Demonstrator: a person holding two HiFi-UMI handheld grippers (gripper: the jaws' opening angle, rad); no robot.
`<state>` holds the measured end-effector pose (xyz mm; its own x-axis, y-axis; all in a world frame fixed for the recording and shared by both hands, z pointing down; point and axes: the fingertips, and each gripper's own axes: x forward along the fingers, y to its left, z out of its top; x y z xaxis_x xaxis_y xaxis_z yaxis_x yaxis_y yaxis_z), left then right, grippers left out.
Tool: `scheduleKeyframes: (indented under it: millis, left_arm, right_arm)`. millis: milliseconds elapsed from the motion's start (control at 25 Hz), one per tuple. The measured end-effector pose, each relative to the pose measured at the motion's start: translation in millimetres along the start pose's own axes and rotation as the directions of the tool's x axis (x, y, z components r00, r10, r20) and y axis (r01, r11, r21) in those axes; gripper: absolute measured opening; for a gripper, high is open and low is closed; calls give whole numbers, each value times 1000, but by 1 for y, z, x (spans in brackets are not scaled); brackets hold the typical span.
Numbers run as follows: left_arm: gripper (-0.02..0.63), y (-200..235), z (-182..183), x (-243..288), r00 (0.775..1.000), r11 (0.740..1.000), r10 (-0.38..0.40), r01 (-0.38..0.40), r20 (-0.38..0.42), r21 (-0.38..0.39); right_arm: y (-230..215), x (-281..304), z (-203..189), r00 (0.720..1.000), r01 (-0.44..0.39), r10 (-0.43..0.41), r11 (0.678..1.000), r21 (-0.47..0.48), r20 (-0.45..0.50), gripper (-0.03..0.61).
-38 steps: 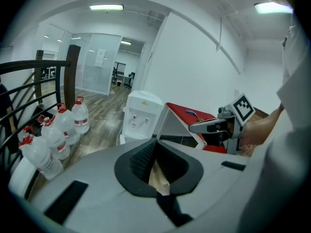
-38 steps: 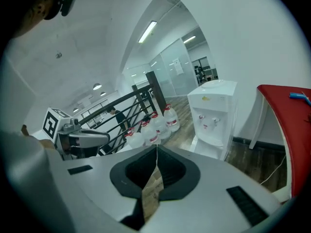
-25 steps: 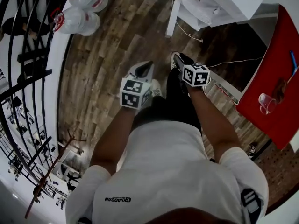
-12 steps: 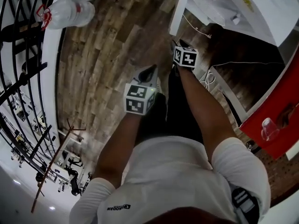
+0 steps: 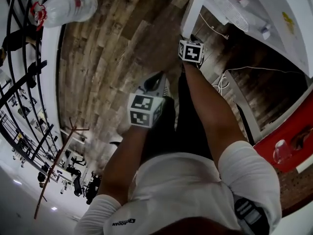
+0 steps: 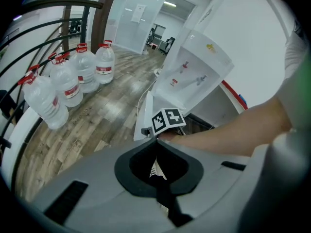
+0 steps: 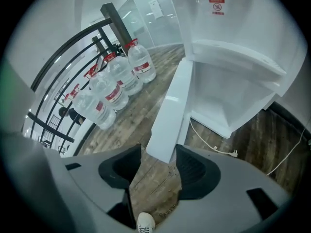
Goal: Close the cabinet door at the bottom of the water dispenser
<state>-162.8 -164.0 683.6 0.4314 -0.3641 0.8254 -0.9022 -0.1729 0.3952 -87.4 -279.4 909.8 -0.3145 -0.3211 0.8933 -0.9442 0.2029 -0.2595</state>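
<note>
The white water dispenser (image 5: pixel 264 9) stands at the top right, its bottom cabinet empty (image 7: pixel 228 96). The white cabinet door (image 5: pixel 193 9) hangs open, edge-on to me. My right gripper (image 5: pixel 190 39) reaches down to the door's free edge. Its jaws have just been opening and stand wide in the right gripper view (image 7: pixel 158 154), with the door's edge (image 7: pixel 167 120) just ahead between the tips, untouched. My left gripper (image 5: pixel 154 78) hangs lower and to the left over the floor. Its black tips (image 6: pixel 156 140) meet with nothing between them. The right gripper's marker cube (image 6: pixel 169 121) shows beyond them.
Several large water bottles (image 5: pixel 68 6) stand on the wood floor by a black railing (image 5: pixel 24 82). A white power cord (image 5: pixel 222 84) lies by the dispenser's foot. A red tabletop (image 5: pixel 288 136) with a clear cup is at the right. My own shoe (image 7: pixel 145 222) is below the jaws.
My right gripper has travelled up the picture from beside the left one to the open door's edge. The left gripper has stayed near mid-picture. The dispenser looms larger.
</note>
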Motion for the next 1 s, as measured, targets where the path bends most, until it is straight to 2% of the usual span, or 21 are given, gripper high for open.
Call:
scheduleKeyframes:
  millis: [200, 480, 760, 1000]
  left_arm:
    - [-3, 14, -10, 3, 1000, 999, 23, -23, -17, -31]
    - [-3, 7, 5, 12, 1000, 1000, -1, 1, -11, -9]
    - [-3, -8, 9, 26, 999, 998, -41, 42, -30, 37]
    - [-3, -32, 18, 37, 995, 990, -84, 90, -53, 112]
  right_arm:
    - [-7, 8, -6, 1000, 23, -23, 1000, 9, -20, 201]
    - [-31, -4, -16, 999, 52, -51, 997, 63, -16, 199]
    - [-86, -25, -24, 992, 120, -122, 987, 103, 10, 199]
    - [-130, -39, -20, 983, 173, -179, 976, 129, 31, 199]
